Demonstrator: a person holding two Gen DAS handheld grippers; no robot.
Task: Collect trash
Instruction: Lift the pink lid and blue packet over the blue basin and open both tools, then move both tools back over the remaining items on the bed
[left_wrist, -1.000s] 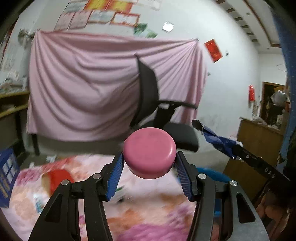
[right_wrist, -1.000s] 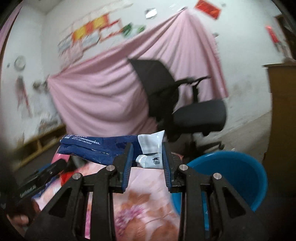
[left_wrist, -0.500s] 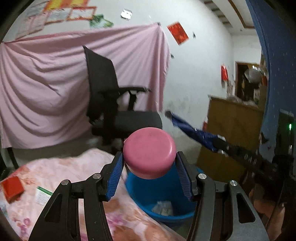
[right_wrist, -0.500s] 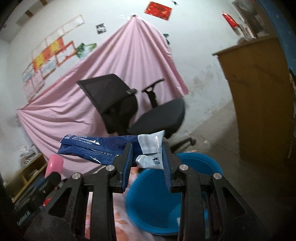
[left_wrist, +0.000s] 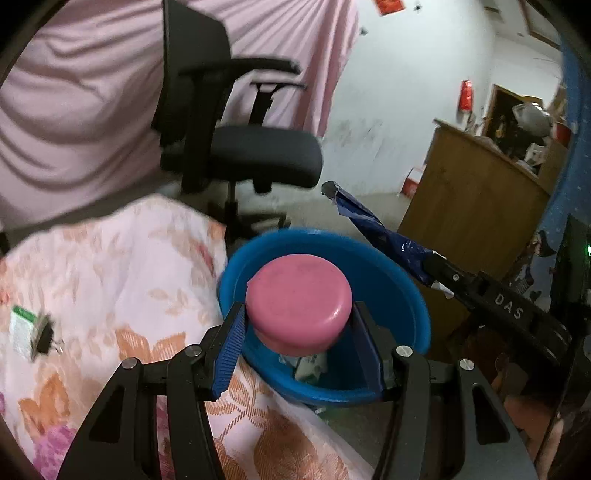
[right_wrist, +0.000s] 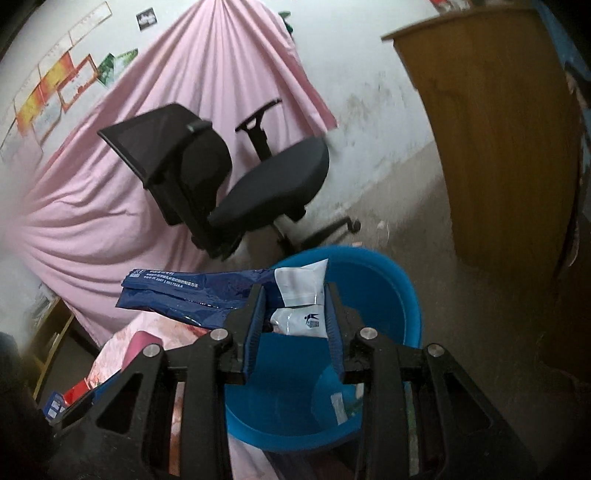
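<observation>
My left gripper (left_wrist: 297, 334) is shut on a pink round container (left_wrist: 298, 303), held above the blue basin (left_wrist: 413, 295) that stands on the floor beside the table. Some white trash (left_wrist: 310, 363) lies in the basin. My right gripper (right_wrist: 295, 317) is shut on a blue and white wrapper (right_wrist: 192, 291), held over the same blue basin (right_wrist: 402, 295). The wrapper also shows in the left wrist view (left_wrist: 373, 229), sticking out of the right gripper (left_wrist: 436, 275).
A floral cloth (left_wrist: 110, 280) covers the table, with a small green and white packet (left_wrist: 22, 328) on it at the left. A black office chair (left_wrist: 240, 147) stands behind the basin before a pink curtain (right_wrist: 221, 74). A wooden cabinet (right_wrist: 498, 129) stands at the right.
Both grippers have swung right and tilted down, from over the table to above the blue basin. Each still holds its item.
</observation>
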